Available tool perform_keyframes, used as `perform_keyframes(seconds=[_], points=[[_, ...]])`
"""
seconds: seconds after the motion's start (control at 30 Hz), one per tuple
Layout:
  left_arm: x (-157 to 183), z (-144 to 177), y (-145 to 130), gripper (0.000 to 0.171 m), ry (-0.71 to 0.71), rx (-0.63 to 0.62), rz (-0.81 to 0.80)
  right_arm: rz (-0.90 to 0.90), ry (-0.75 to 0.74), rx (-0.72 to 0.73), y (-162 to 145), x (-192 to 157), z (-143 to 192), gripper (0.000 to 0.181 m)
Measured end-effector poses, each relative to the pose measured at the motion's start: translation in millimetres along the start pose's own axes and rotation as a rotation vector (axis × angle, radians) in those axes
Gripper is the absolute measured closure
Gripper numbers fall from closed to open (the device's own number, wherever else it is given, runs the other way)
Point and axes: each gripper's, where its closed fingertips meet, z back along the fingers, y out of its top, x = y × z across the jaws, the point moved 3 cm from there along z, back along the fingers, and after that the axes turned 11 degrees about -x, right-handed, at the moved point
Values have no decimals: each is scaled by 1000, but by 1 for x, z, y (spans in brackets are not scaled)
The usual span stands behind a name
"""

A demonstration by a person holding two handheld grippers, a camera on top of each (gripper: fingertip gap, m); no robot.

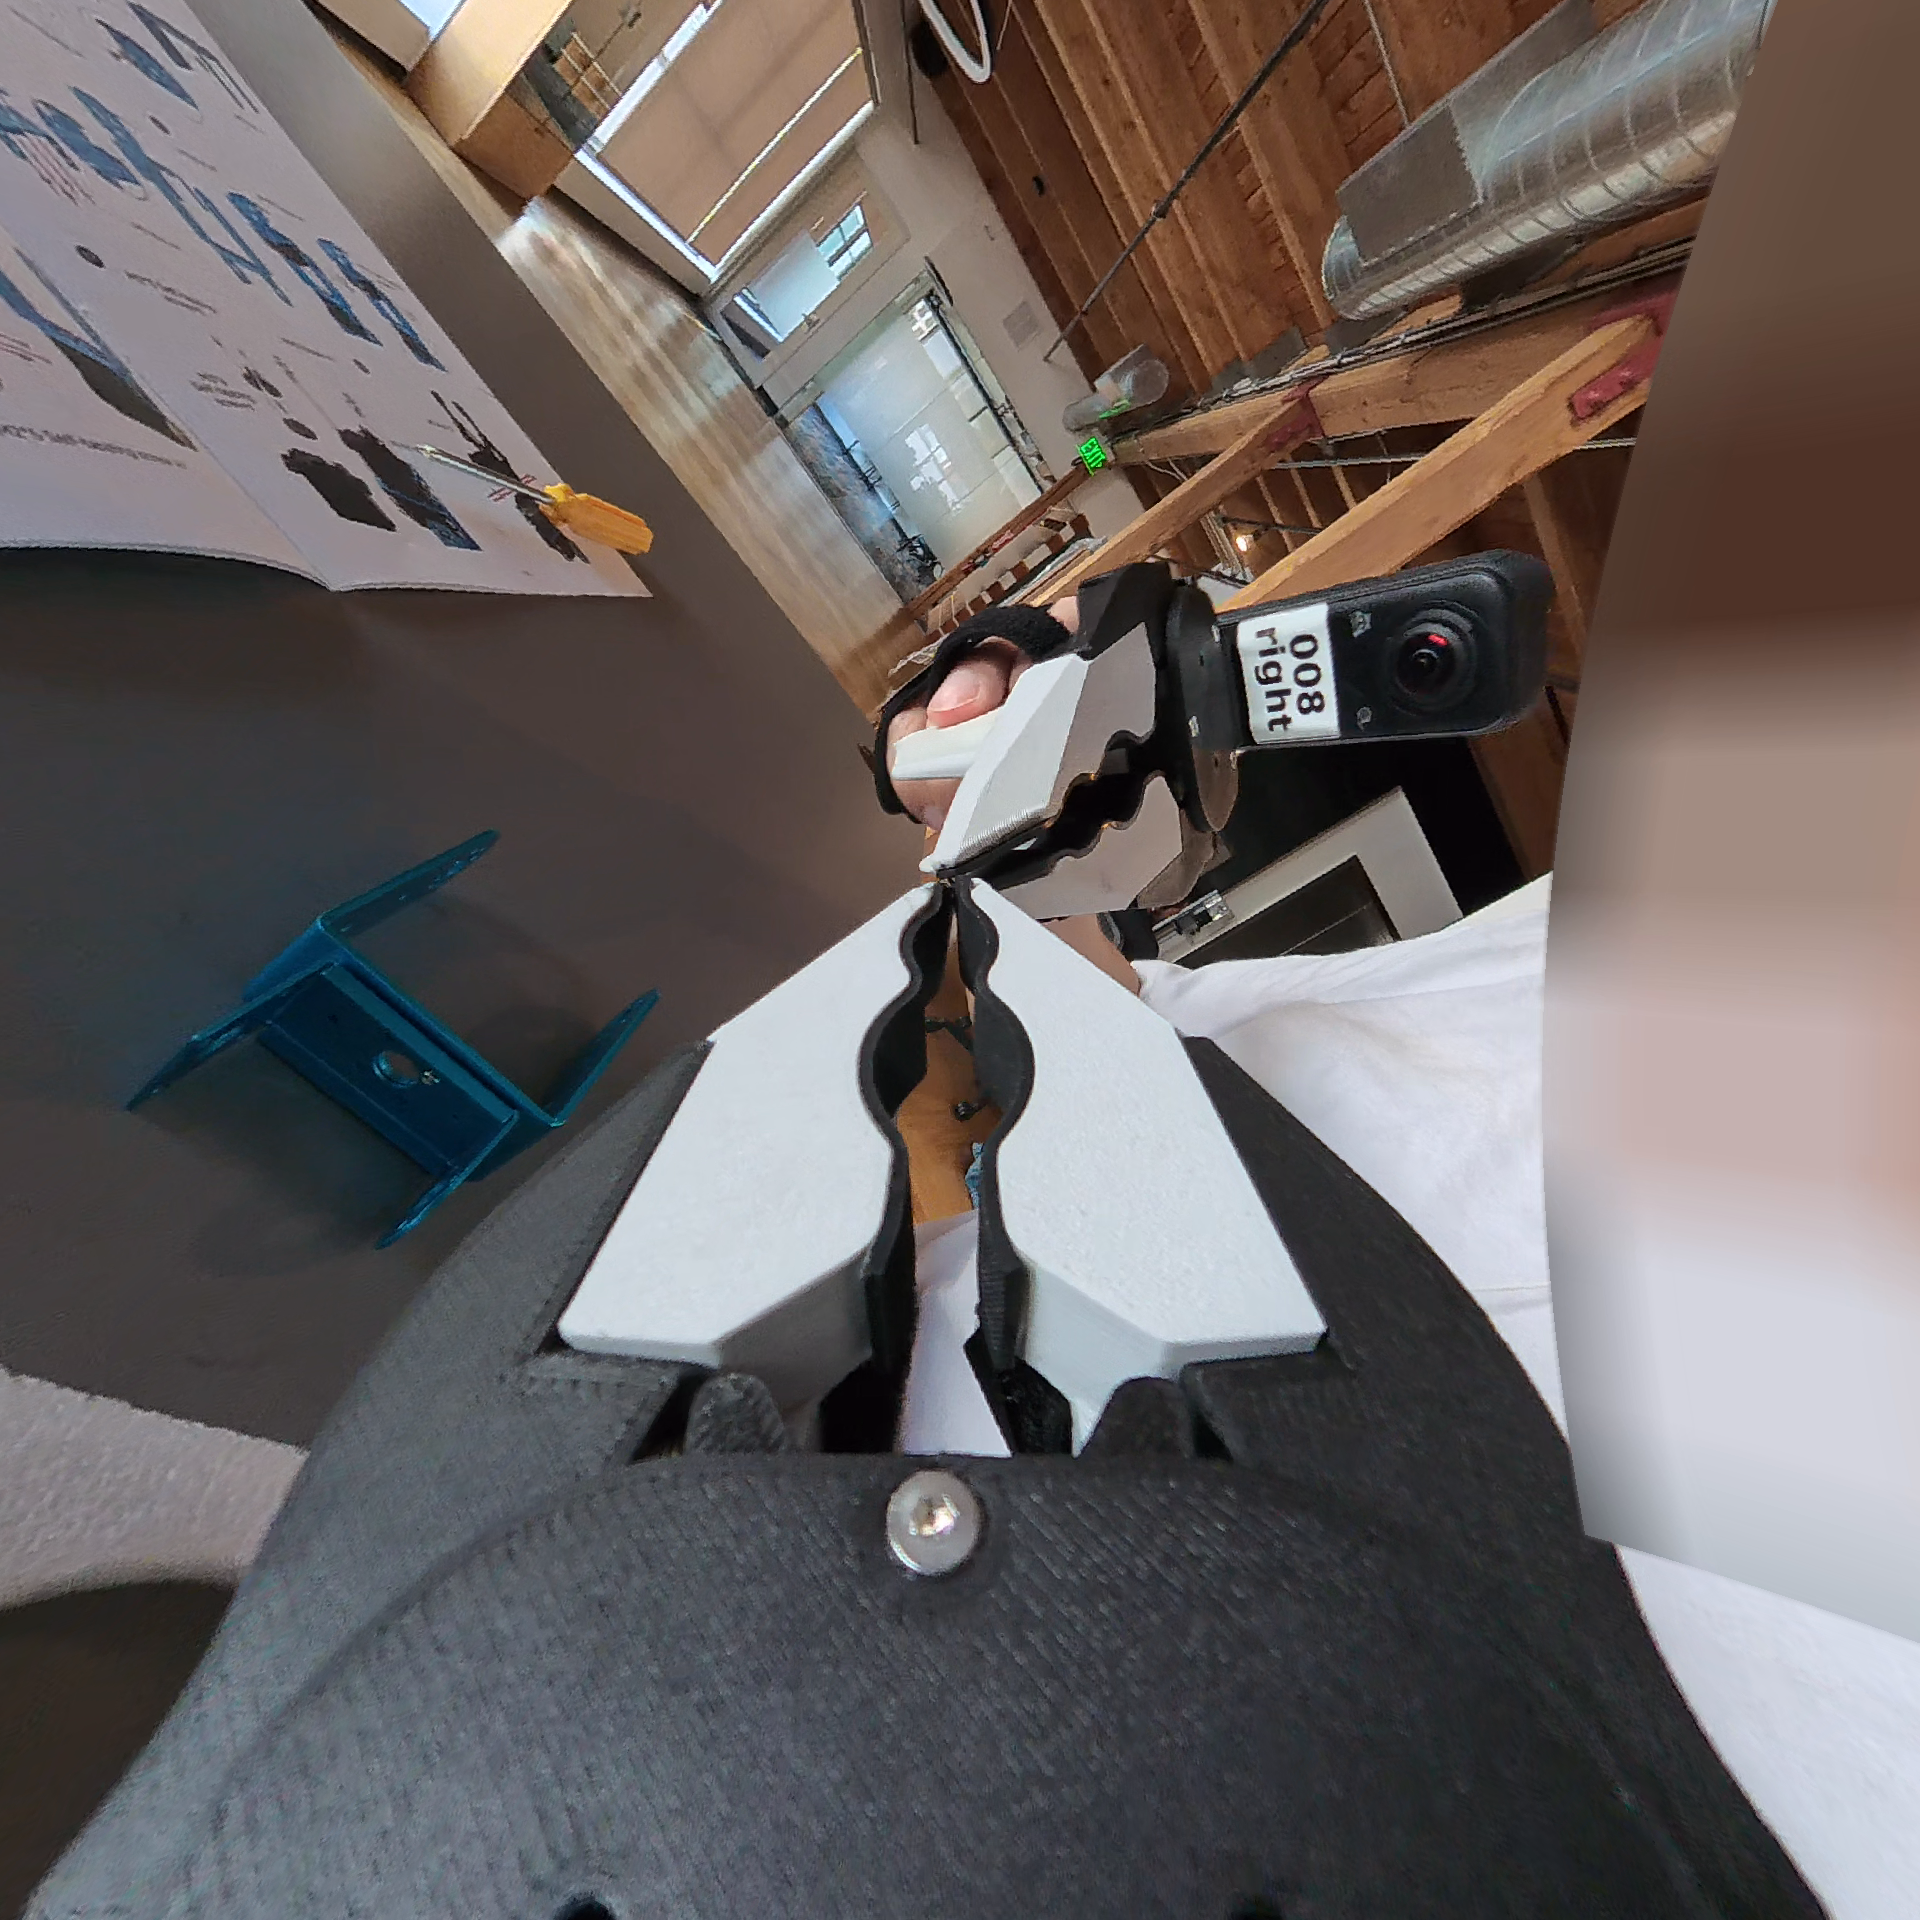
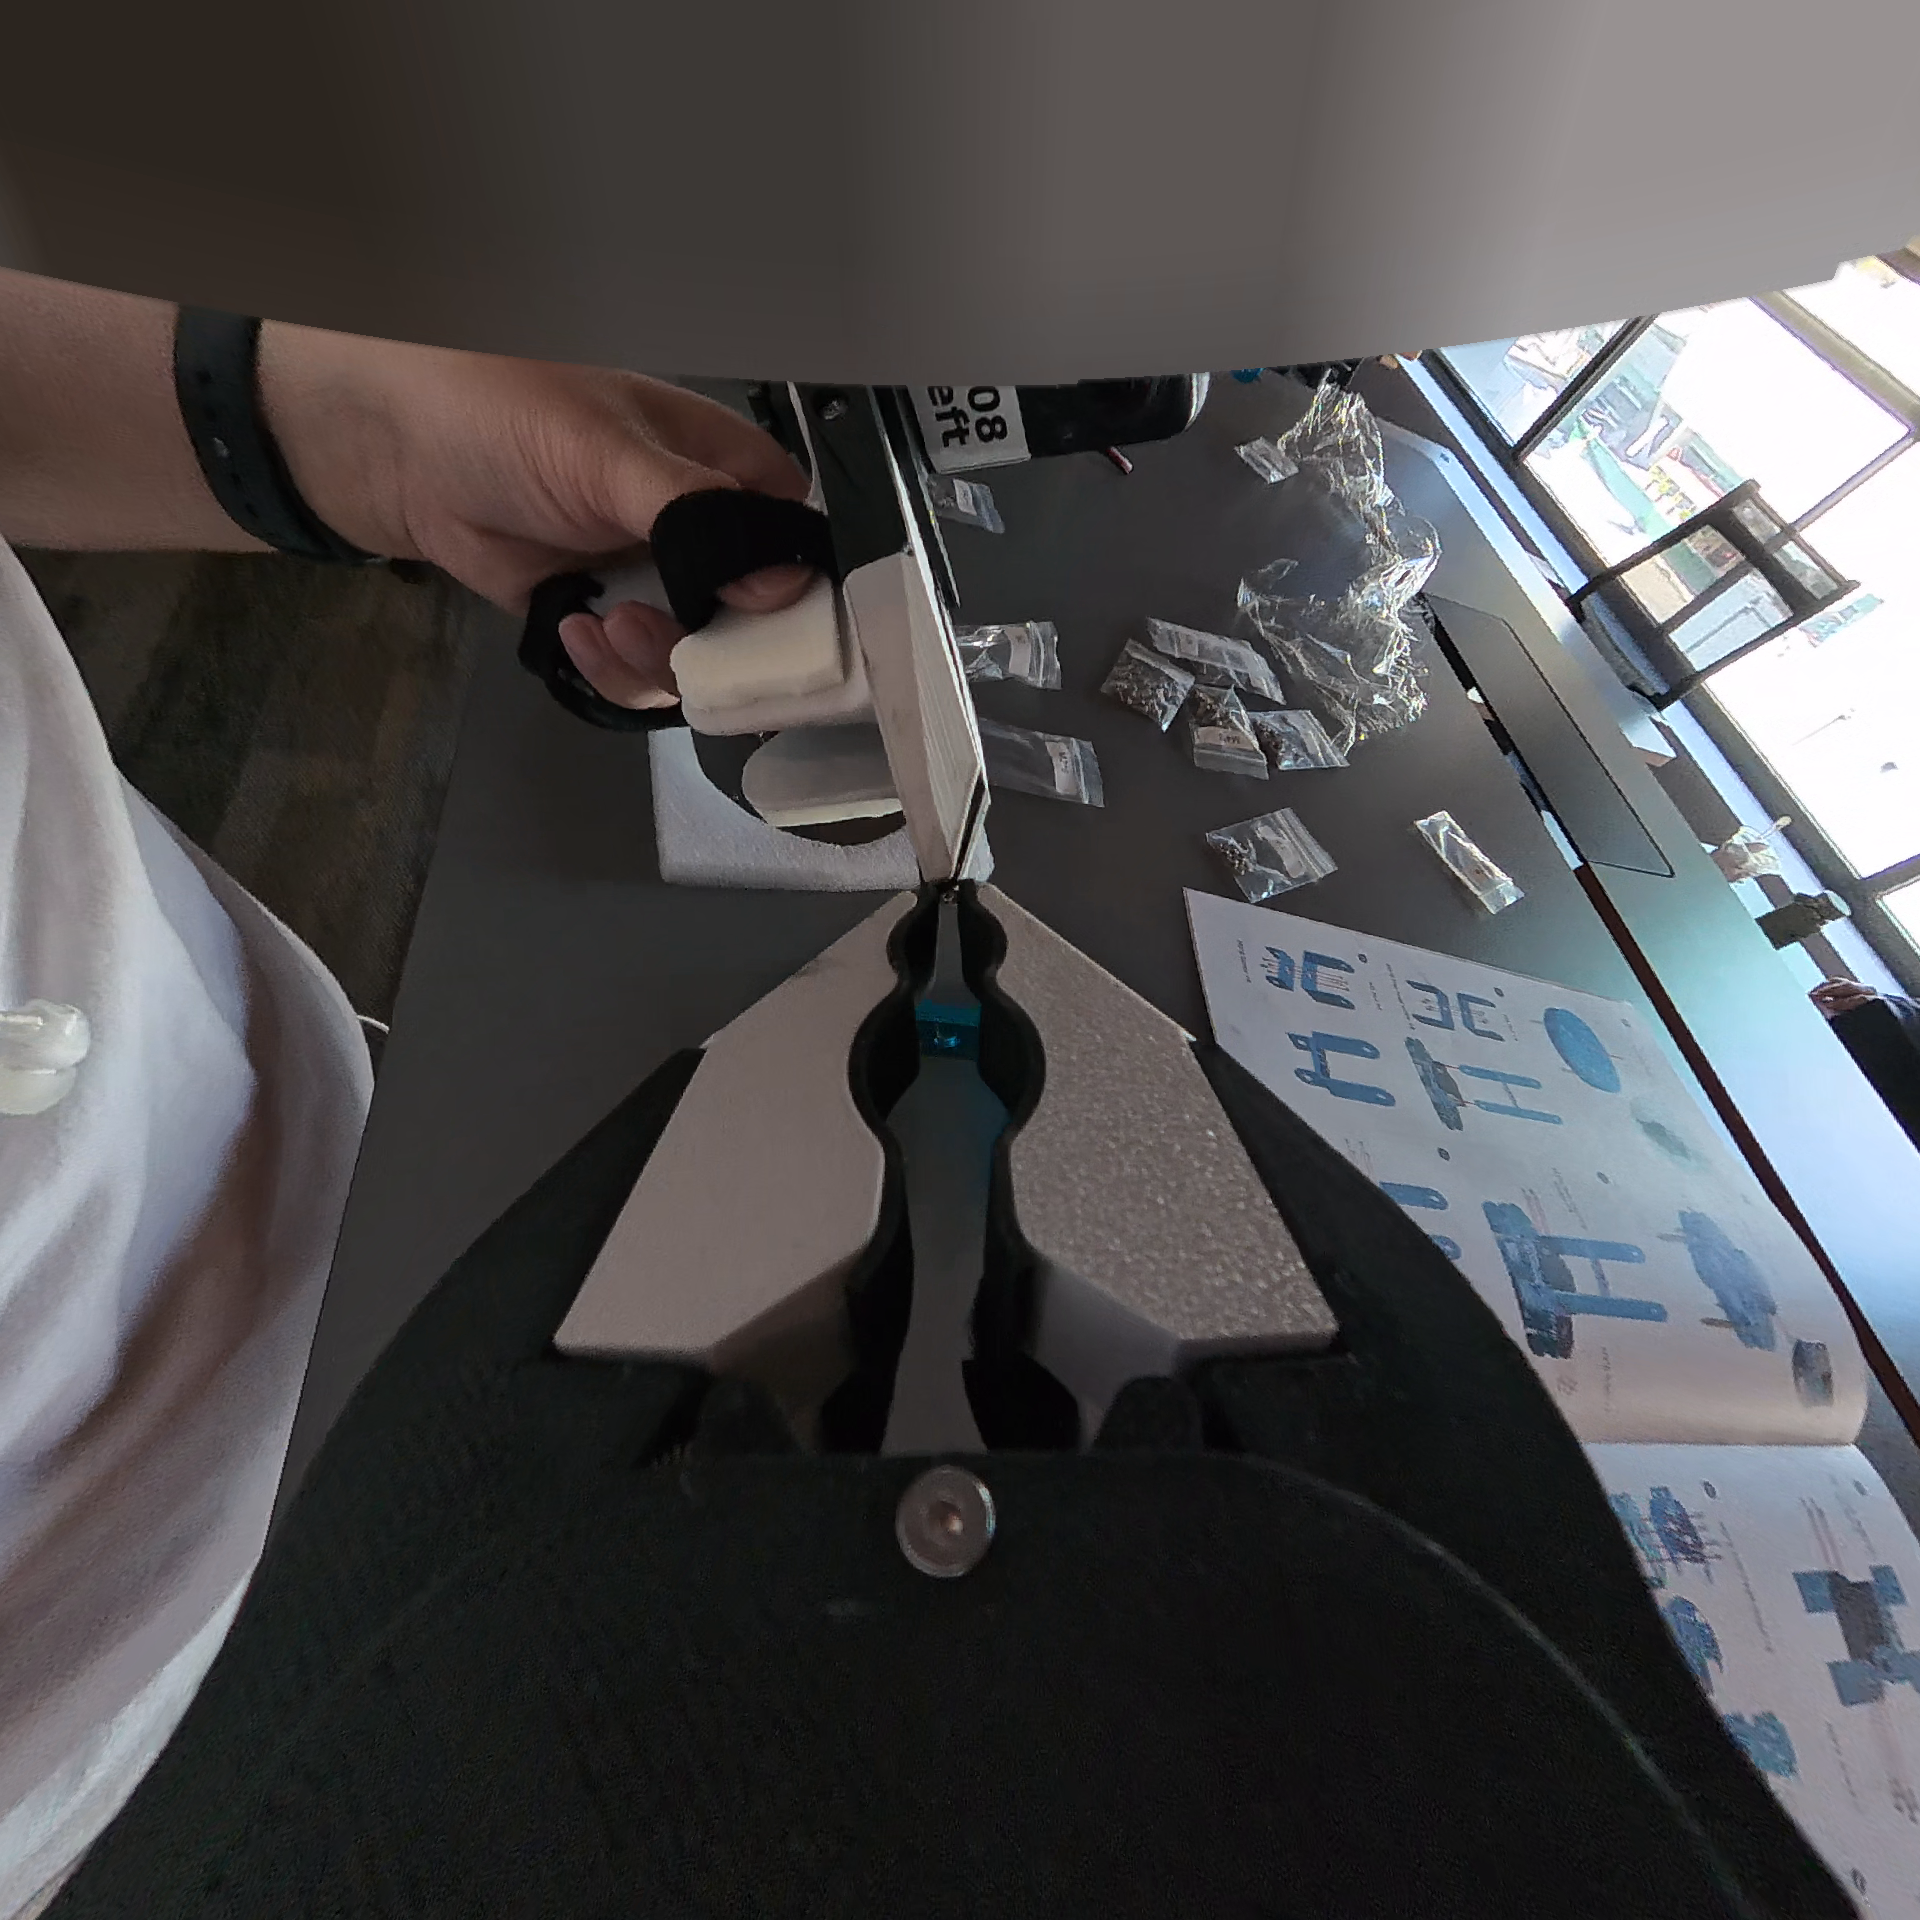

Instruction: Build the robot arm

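My left gripper is shut, its tips raised above the dark table. My right gripper is also shut. The two meet tip to tip: the right gripper shows in the left wrist view and the left gripper in the right wrist view. A tiny dark part sits where the tips touch; I cannot tell which gripper grips it. A blue metal bracket lies on the table to the left, and it also shows through the right gripper's finger gap.
A yellow-handled screwdriver lies on a printed instruction sheet, which also shows at the right. Several small clear bags of hardware and a white foam piece lie on the table. A person in white stands close. Both grippers' tips are close together, under 4 cm apart. Left tips and right tips are each some 11 cm from the blue metal bracket.
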Motion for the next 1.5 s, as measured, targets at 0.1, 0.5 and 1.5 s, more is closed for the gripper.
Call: perform_keyframes(seconds=[0.1, 0.5, 1.5], points=[[-2, 1, 1, 171, -2, -1, -1, -18, 10, 15, -1, 1, -2, 179], [-10, 4, 3, 171, -15, 4, 22, -57, 41, 57, -7, 7, -9, 179], [-18, 12, 6, 152, -36, 33, 79, -79, 68, 94, -8, 10, -14, 179]])
